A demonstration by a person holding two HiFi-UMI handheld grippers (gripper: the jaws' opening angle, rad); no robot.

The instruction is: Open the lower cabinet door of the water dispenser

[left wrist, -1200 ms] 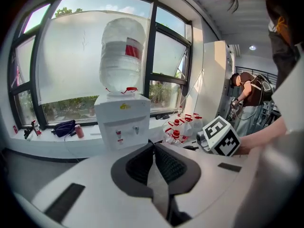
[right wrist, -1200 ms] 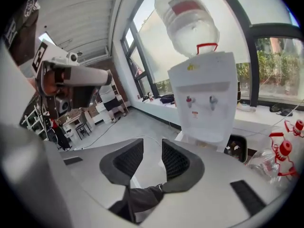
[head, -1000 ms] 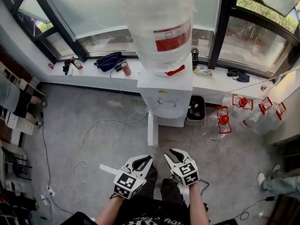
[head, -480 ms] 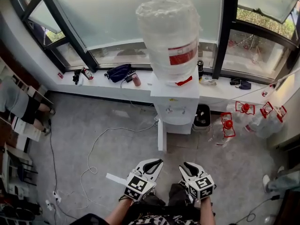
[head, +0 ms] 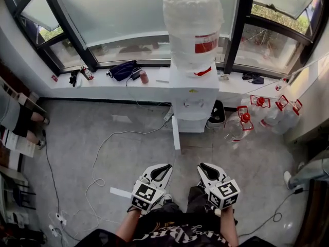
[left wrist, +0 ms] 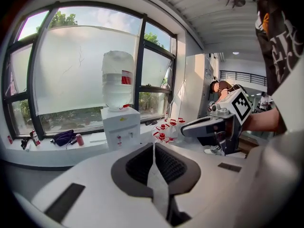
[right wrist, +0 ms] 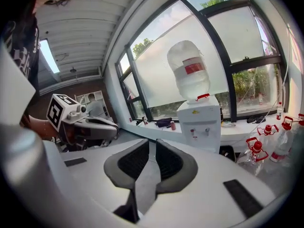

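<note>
The left tool [head: 165, 166] has its jaws shut tight together, with nothing between them. The right tool [head: 202, 165] has its jaws nearly together, with just a thin slit left. They have just been closing, and nothing is between them. Both tools are held side by side, low and close to the person's body, and they point toward the far edge of the floor [head: 128, 153]. The water dispenser [head: 194, 94] stands at that far edge, against the window ledge [head: 103, 89], well apart from both tools and straight ahead of them. Its lower cabinet door [head: 176, 133] is at the bottom left of the dispenser. It stands open, sticking out edge-on over the floor toward the person. No tool touches the door. A big water bottle [head: 194, 24] wrapped in clear plastic sits upside down on top of the dispenser. A black bin [head: 216, 118] stands just beside the dispenser on its right. Farther right, near the right edge of the floor, are some clear jugs with red caps [head: 267, 115]. A white cable [head: 103, 148] runs across the floor to the left of the door. On the ledge to the left of the dispenser lie a dark bag [head: 122, 68] and a small can [head: 144, 76].
</note>
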